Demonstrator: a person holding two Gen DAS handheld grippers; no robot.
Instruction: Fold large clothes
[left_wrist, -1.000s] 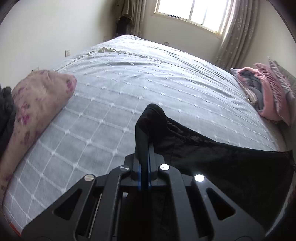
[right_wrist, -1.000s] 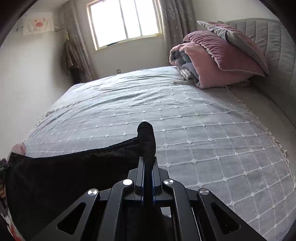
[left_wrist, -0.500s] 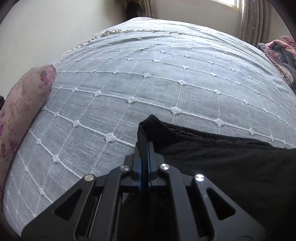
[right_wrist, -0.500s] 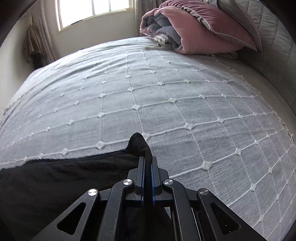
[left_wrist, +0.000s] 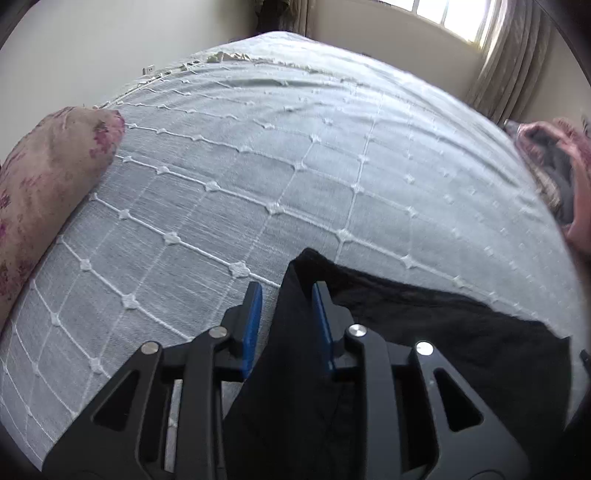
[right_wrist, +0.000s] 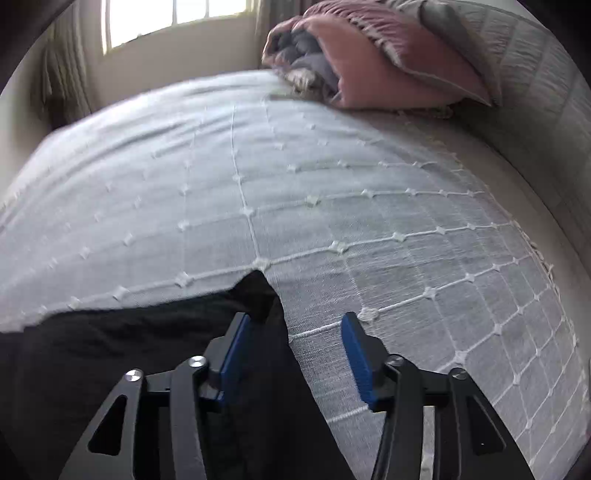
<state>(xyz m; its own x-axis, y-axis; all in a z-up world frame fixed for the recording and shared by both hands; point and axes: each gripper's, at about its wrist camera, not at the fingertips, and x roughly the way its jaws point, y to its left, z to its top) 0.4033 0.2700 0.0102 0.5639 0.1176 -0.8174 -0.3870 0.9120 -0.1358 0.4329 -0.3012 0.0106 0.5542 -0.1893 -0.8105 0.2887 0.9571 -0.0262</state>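
A large black garment (left_wrist: 424, 332) lies on the grey quilted bedspread (left_wrist: 295, 166). In the left wrist view its left corner rises between the blue pads of my left gripper (left_wrist: 286, 295), whose jaws are opening; the cloth leans on the right pad and stands clear of the left one. In the right wrist view the garment (right_wrist: 129, 350) spreads to the left, and its right corner lies between the pads of my right gripper (right_wrist: 295, 332). Those jaws are opening wide, and the cloth only brushes the left pad.
A floral pillow (left_wrist: 44, 184) lies along the bed's left edge. Pink and grey bedding (right_wrist: 369, 62) is piled at the head of the bed, by a padded grey headboard (right_wrist: 535, 92). A window (right_wrist: 166, 18) and curtains stand beyond the far side.
Both grippers came down toward the bedspread with the garment's corners pinched, then their jaws parted. The black cloth now rests on the bed instead of hanging stretched between them.
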